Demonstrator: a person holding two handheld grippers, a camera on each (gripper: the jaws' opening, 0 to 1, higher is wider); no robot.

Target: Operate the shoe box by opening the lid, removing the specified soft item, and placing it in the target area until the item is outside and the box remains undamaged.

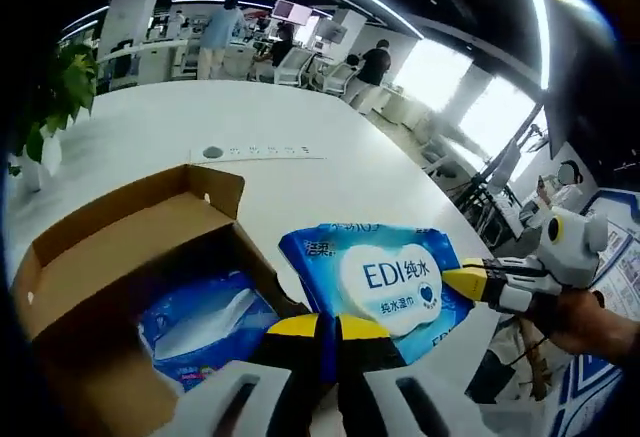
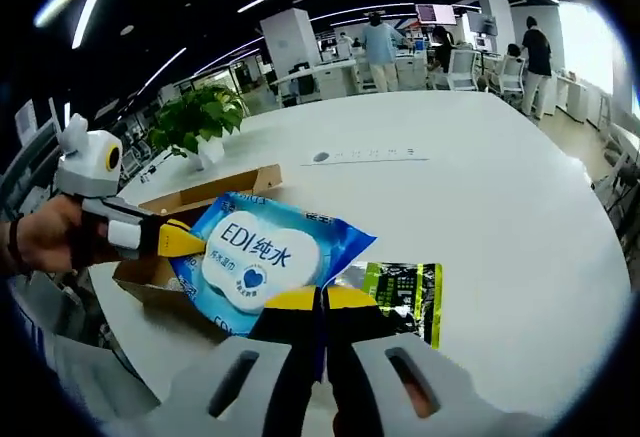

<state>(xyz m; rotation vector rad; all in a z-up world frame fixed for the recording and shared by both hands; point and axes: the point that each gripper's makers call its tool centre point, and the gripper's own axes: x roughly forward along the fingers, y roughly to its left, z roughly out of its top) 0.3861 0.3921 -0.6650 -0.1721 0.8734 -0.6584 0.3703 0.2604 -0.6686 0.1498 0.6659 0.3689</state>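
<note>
You hold the blue wipes pack [image 1: 385, 282] above the white surface [image 1: 300, 187], outside the open shoe box [image 1: 120, 247]. Your left gripper [image 1: 328, 329] and right gripper [image 2: 322, 300] both have fingers pinching its edges; another blue pack [image 1: 205, 322] lies inside.
</note>
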